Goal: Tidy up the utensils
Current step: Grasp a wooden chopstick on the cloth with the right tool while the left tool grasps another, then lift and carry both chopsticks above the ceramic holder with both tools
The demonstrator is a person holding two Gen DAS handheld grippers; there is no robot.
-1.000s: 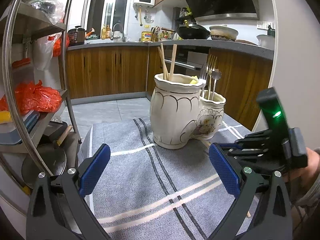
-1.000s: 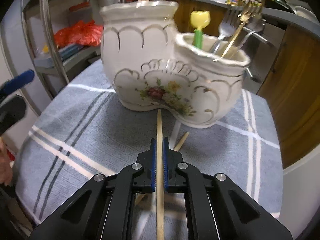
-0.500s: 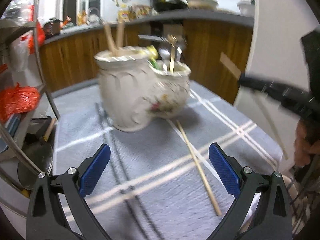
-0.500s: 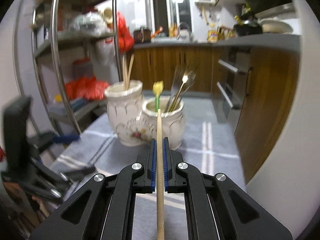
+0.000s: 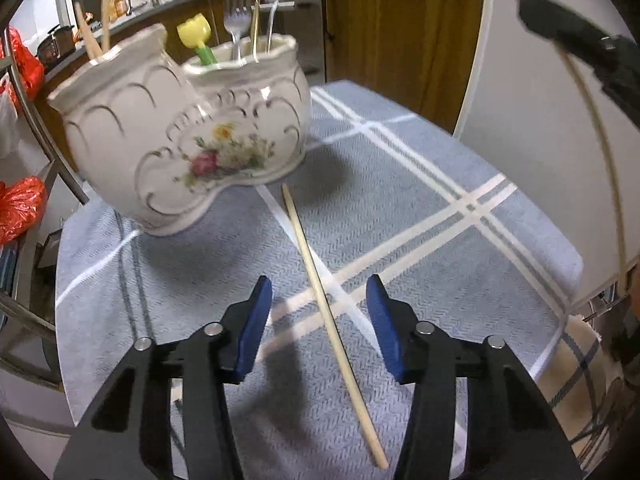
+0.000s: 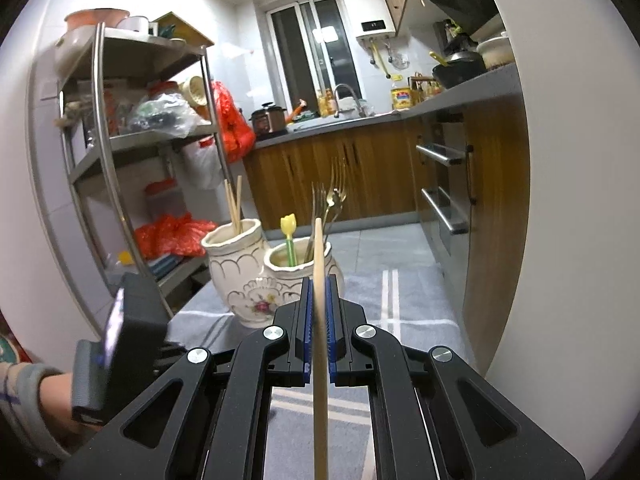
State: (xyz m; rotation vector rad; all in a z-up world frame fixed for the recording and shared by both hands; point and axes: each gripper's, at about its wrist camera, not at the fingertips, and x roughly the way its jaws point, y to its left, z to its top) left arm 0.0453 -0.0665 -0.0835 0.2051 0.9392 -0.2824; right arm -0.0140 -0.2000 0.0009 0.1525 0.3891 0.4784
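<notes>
A kitchen table covered by a gray woven cloth point(image 5: 400, 216) with a herringbone texture and white and dark stripes. On it stands a glossy cream ceramic holder point(image 5: 180, 136) shaped like two joined pots, one taller, with scalloped rims, gilt scrollwork and a painted flower spray. The taller pot holds wooden chopsticks point(image 6: 234, 204); the shorter one holds metal forks point(image 6: 330, 196) and a green-stemmed utensil with a yellow tulip top point(image 5: 196, 36). The holder looks slightly smeared by motion in the left wrist view.

A thin, round, pale wooden chopstick point(image 5: 328, 256) lies flat on the cloth, one tip just short of the holder's base. The left gripper point(image 5: 318, 308), black with blue rubbery pads, hovers over it, pointing steeply down. Its jaws have just been closing and now stand partway apart, one pad on each side of the stick, neither touching it.

The right gripper point(image 6: 318, 320) is clamped on a second chopstick point(image 6: 319, 360), raised off the table and pointing toward the holder. The stick's lower end runs out of frame. In the left wrist view this gripper is a dark shape cut off at the upper right edge, the stick bowed by the lens.

A hand point(image 6: 52, 404) in a patterned sleeve is partly hidden behind the left gripper's body. Wooden cabinets point(image 6: 360, 172) and a metal shelf rack point(image 6: 120, 152) stand behind.
</notes>
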